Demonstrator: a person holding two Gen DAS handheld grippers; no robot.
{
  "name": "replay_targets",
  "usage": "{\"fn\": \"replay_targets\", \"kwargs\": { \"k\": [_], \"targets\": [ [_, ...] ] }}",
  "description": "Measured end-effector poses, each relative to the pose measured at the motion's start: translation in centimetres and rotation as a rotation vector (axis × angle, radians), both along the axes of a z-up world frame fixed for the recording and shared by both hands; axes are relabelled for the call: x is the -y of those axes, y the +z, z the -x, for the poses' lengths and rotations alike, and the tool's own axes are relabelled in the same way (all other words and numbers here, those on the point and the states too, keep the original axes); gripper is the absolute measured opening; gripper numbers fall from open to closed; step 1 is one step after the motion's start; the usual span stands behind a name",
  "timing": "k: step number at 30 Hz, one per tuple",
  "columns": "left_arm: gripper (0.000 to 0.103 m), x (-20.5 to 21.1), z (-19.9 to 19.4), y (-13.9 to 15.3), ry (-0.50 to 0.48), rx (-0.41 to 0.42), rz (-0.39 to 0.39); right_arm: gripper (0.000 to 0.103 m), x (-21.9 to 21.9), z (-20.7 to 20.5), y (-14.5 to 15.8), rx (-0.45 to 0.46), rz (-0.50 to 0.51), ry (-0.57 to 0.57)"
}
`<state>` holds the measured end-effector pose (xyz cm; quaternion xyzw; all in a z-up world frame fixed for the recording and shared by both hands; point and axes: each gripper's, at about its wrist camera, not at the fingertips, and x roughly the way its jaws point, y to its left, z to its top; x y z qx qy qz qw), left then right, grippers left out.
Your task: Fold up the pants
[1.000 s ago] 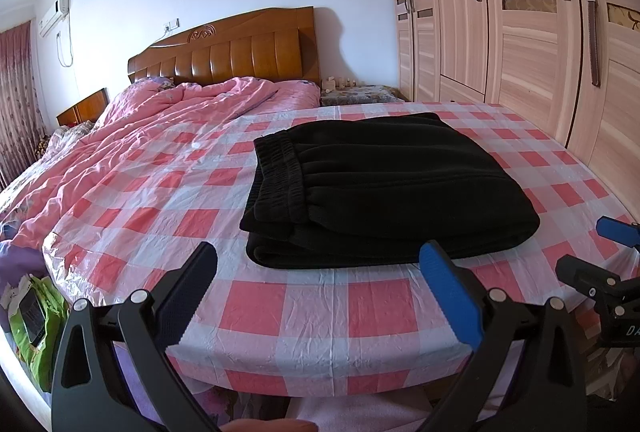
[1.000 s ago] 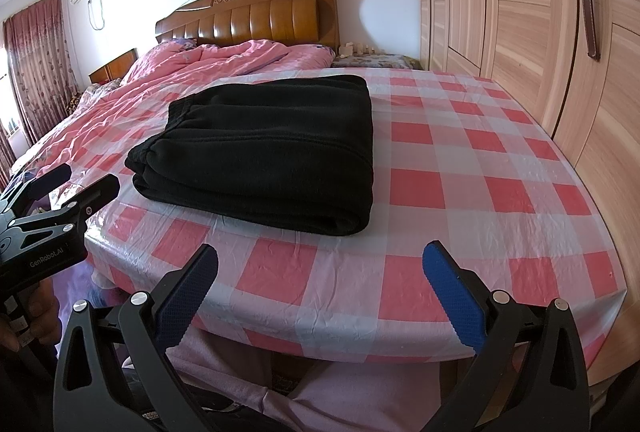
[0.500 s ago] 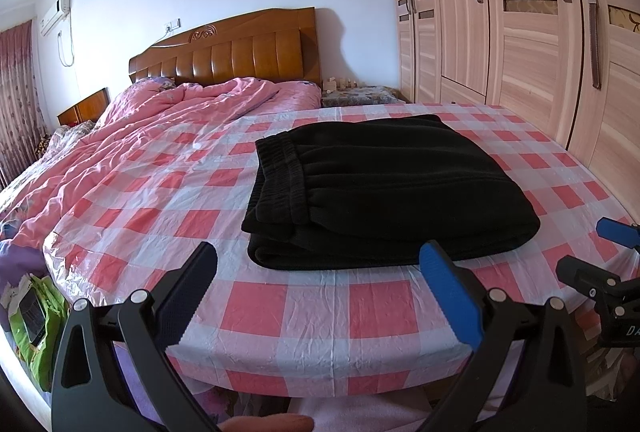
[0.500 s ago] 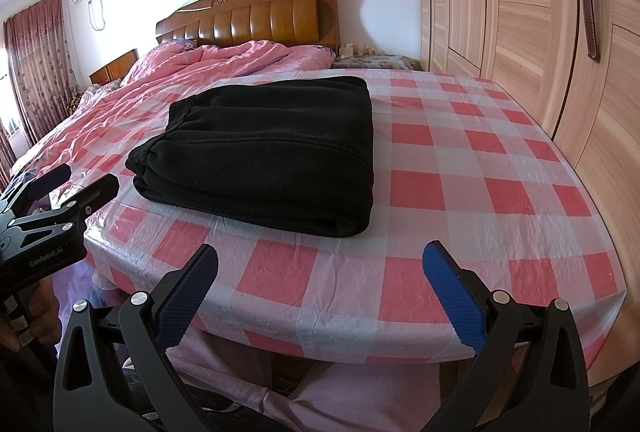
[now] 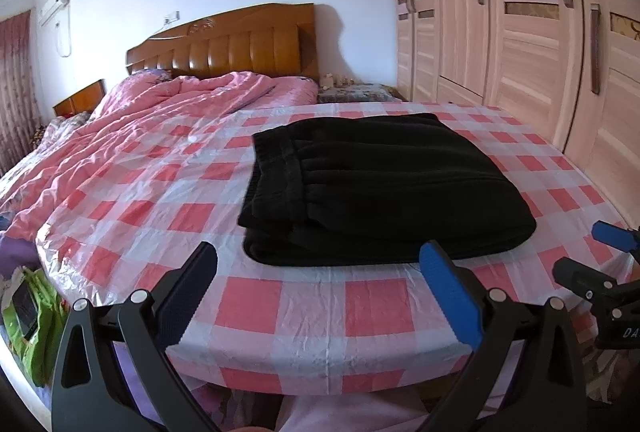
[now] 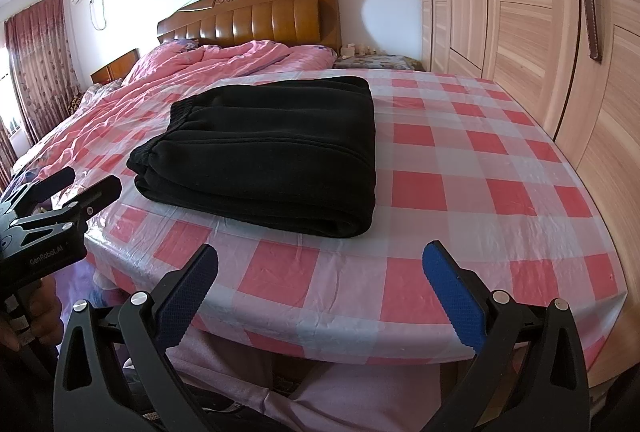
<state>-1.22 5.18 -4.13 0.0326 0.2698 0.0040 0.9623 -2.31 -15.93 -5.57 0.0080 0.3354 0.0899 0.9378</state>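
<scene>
A: What do we have in front of us?

B: We see the black fleece pants [image 5: 376, 188], folded into a thick rectangular stack, lying on the red-and-white checked plastic sheet [image 5: 312, 312] that covers the foot end of the bed. The stack sits near the sheet's front edge, closer to that edge than to the far one, with its gathered elastic waistband toward the left side.

A: And our grippers?

B: Our left gripper [image 5: 320, 272] hangs before the sheet's front edge, its fingers spread wide and grasping nothing; its tips line up with the near side of the stack without touching it. Our right gripper [image 6: 320, 272] is likewise released, fingers wide apart, empty, hovering at the front edge to the right of the stack's rounded fold.

A: Do we see each other's tools?

B: Yes. From the right wrist view the left gripper shows at the left border, near the sheet's front left corner.

A: Anything else?

B: A crumpled pink quilt [image 5: 160, 120] lies beyond the sheet's left edge, below a brown wooden headboard [image 6: 256, 16]. Pale wooden wardrobe doors [image 6: 532, 32] run along the right side.
</scene>
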Motion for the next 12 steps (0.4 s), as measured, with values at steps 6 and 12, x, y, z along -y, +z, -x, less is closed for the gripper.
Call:
{"fn": "replay_targets", "kwargs": {
  "k": [6,12],
  "targets": [
    [0.101,0.28,-0.15,-0.08,0.004,-0.010,0.006,0.099,-0.06,-0.10,0.10,0.000,-0.003,0.001],
    [0.101,0.39,-0.31,-0.25,0.009,-0.025,0.014,0.099,-0.15,-0.11,0.14,-0.002,-0.003,0.003]
  ]
}}
